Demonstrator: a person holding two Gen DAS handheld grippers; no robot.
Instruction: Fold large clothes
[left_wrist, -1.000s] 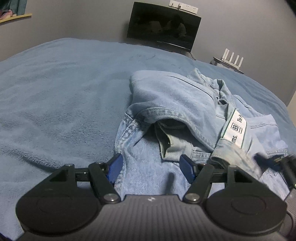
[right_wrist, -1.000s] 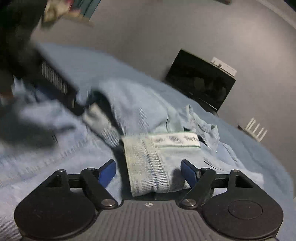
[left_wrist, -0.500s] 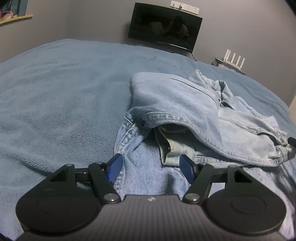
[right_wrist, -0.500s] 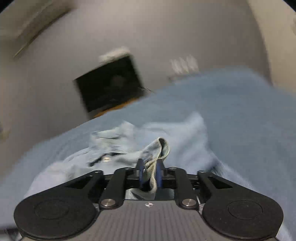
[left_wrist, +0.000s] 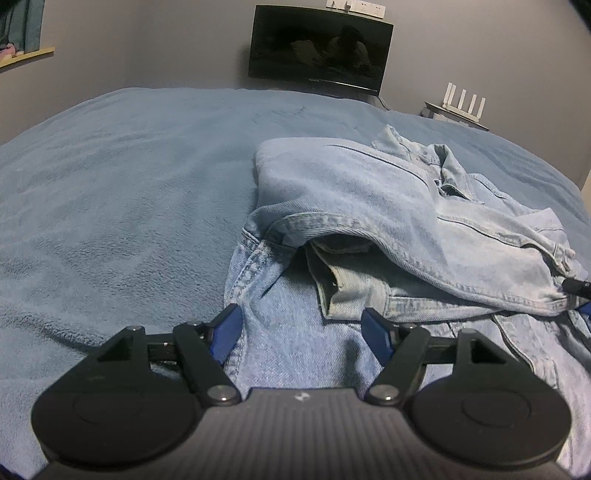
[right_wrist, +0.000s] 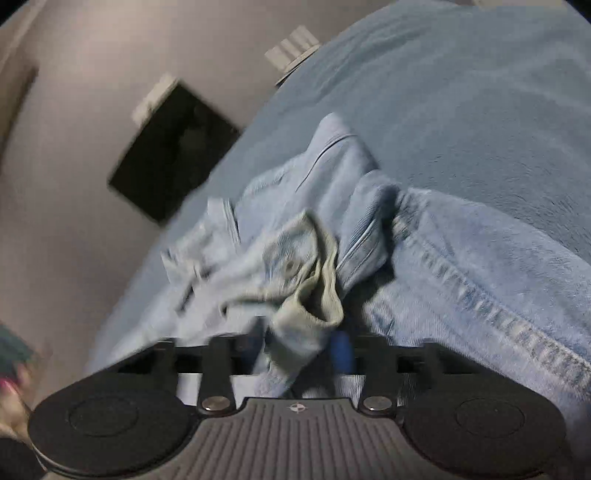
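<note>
Light denim jacket (left_wrist: 388, 206) lying half folded on the blue bed (left_wrist: 129, 192), toward the right side, one panel doubled over the lower layer and a gap showing beneath the fold. Cuff end of a sleeve (right_wrist: 310, 295) pinched between the pads of the right hand-held gripper (right_wrist: 301, 350), bunched and twisted there, the view tilted and smeared with motion. Left hand-held gripper (left_wrist: 301, 328) low over the near hem, jaws apart and widening a little, denim lying under and between them but not pinched. Step in hand, by the look of it: carrying the sleeve across the body of the jacket to lay it flat. Best done with the cuff kept taut and low, drawn straight along the sleeve's own line so the twist comes out before release. Worth steadying the near hem with the free gripper, or pressing the lower layer down, so the stacked fold does not slide. Release only once the cuff sits inside the jacket's outline, seams parallel to the folded edge. Risk: thick denim springing back, or the doubled panel dragged askew by a hasty pull. Beyond the bed, a dark screen (left_wrist: 319, 46) on the grey wall and a white router (left_wrist: 463, 103) on a side shelf, well clear of the work.
</note>
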